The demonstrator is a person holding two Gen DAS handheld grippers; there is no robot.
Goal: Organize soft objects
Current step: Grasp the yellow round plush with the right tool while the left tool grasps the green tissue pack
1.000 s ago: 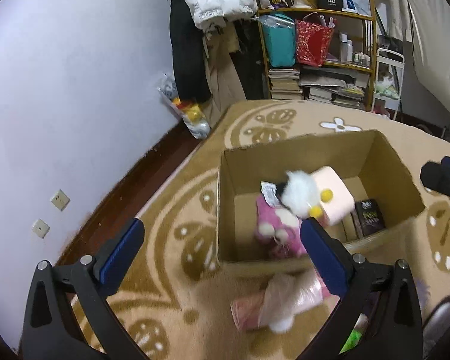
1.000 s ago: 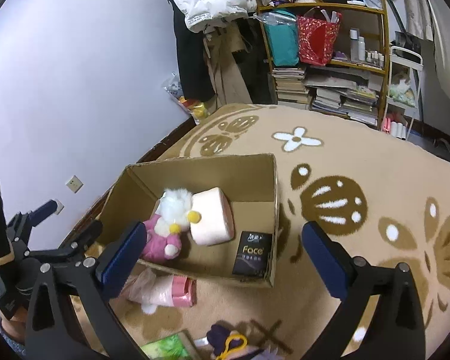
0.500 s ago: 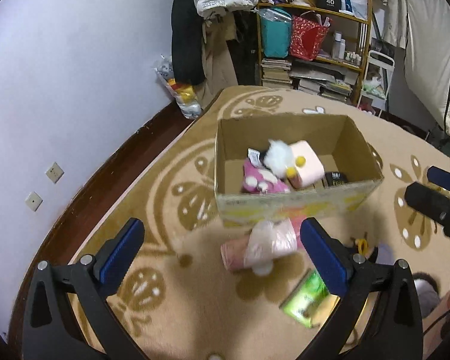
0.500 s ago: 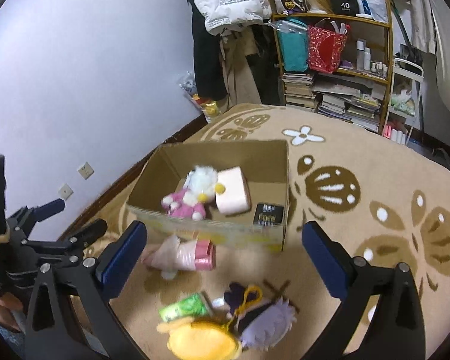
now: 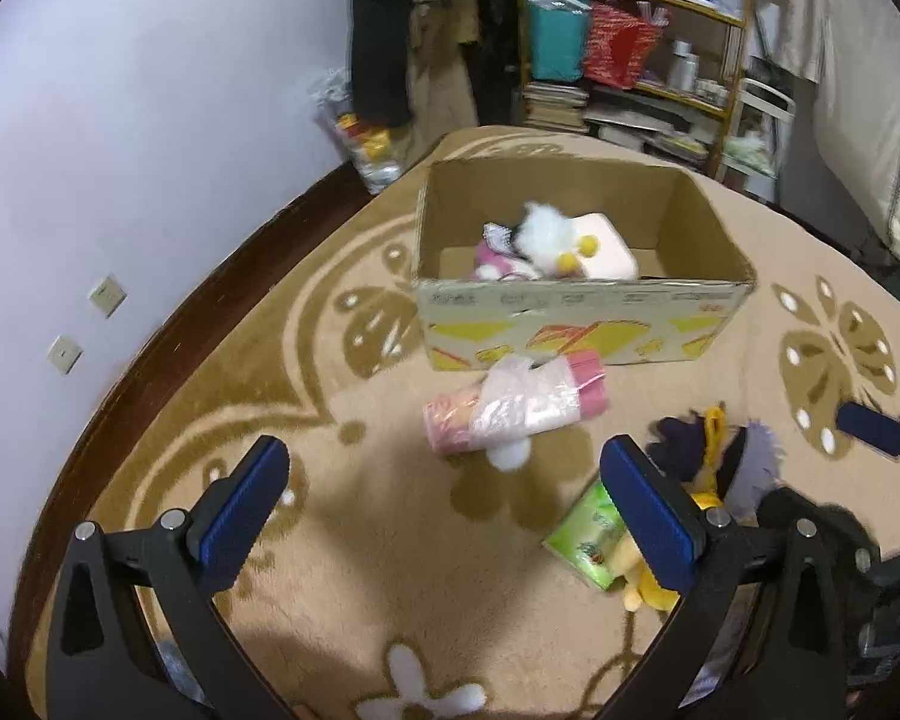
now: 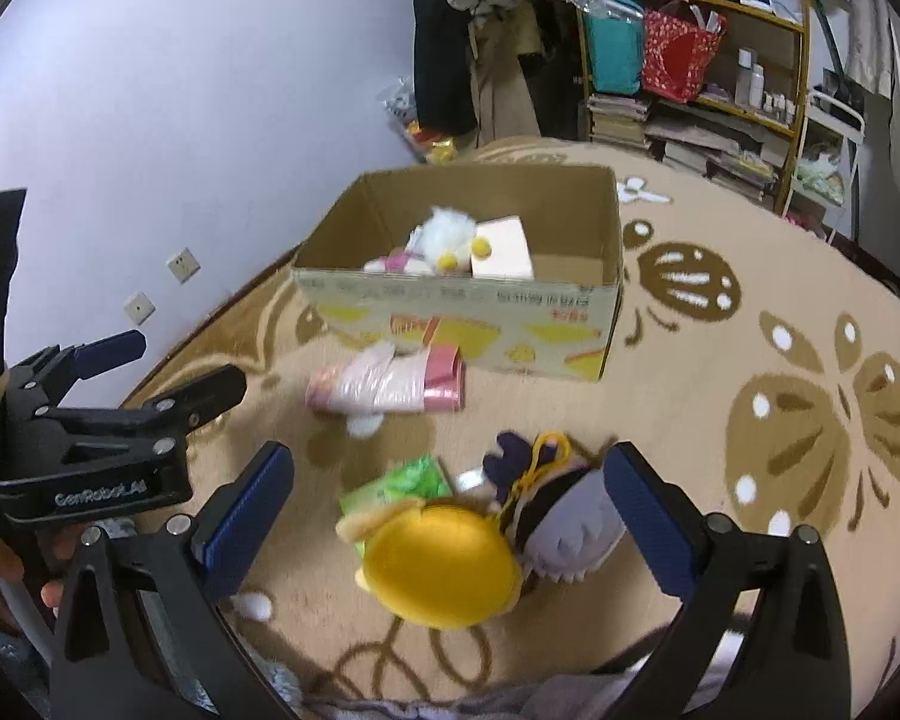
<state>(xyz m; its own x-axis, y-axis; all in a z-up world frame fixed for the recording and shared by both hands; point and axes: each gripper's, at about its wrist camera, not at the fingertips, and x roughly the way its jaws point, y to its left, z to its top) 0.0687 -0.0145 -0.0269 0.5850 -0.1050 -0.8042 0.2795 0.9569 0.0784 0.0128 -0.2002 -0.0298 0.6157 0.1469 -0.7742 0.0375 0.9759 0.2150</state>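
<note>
Surroundings: shelf point(image 6: 690, 60) of books and bags stands beyond the patterned carpet point(image 5: 390, 540); hanging clothes point(image 5: 384, 30) beside it.
Box: cardboard box point(image 5: 576, 324) on the carpet holds a white-and-pink plush point(image 5: 540, 240) and a pink block point(image 5: 609, 246), touching.
Loose items: pink wrapped roll point(image 5: 510, 408) lies just before the box; green packet point(image 6: 402, 480), yellow plush point(image 6: 444, 564) and purple plush point(image 6: 564, 510) cluster nearer.
Left gripper point(image 5: 444, 516): jaws spread wide, empty.
Right gripper point(image 6: 450, 522): jaws apart, over the yellow plush, nothing held.
</note>
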